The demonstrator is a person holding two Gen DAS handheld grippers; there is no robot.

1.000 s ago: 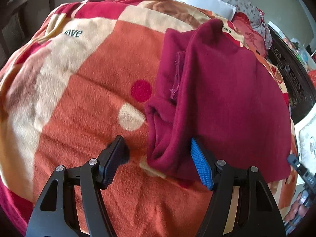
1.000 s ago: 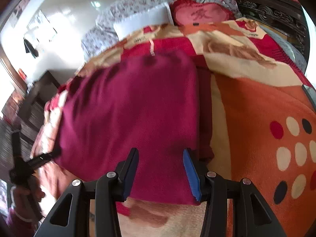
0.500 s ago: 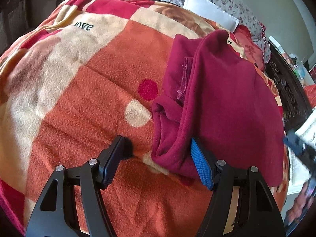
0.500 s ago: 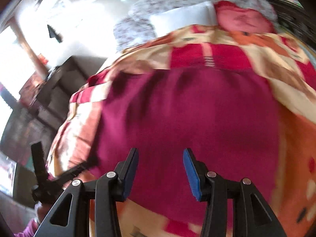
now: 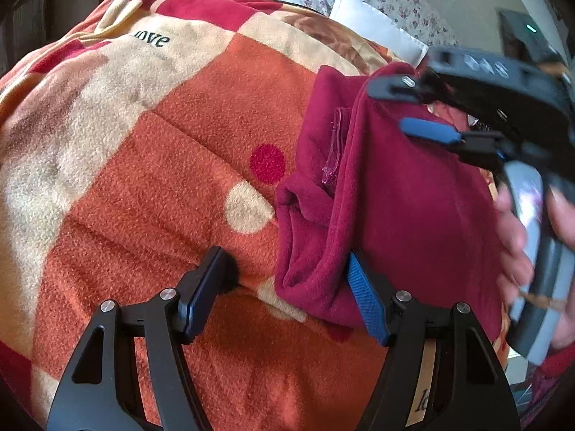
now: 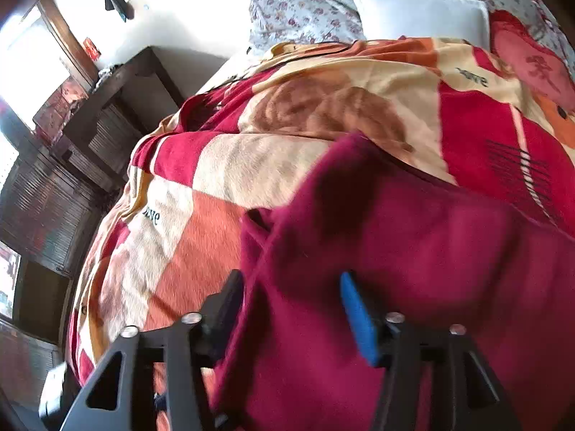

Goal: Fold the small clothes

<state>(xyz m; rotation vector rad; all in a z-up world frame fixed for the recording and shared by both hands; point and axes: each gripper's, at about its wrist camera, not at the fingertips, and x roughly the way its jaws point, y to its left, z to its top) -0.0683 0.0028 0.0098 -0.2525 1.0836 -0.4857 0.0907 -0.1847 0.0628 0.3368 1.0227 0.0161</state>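
One fold looks made: the maroon garment (image 5: 413,194) lies doubled on the blanket (image 5: 161,179), its bunched edge between your left gripper (image 5: 287,294) fingers, which stand wide apart. Your right gripper (image 6: 291,305), also spread, straddles the far edge, gripping nothing. At least one more fold and a smoothing remain, by my guess.

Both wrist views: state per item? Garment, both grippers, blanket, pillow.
maroon garment: lying on the blanket, partly folded, left edge doubled over and bunched
left gripper: open, low at the garment's near left corner, nothing clamped
right gripper: open, over the garment, nothing clamped
blanket: spread over the bed, lightly creased
white pillow: at the bed's far end, beyond the blanket
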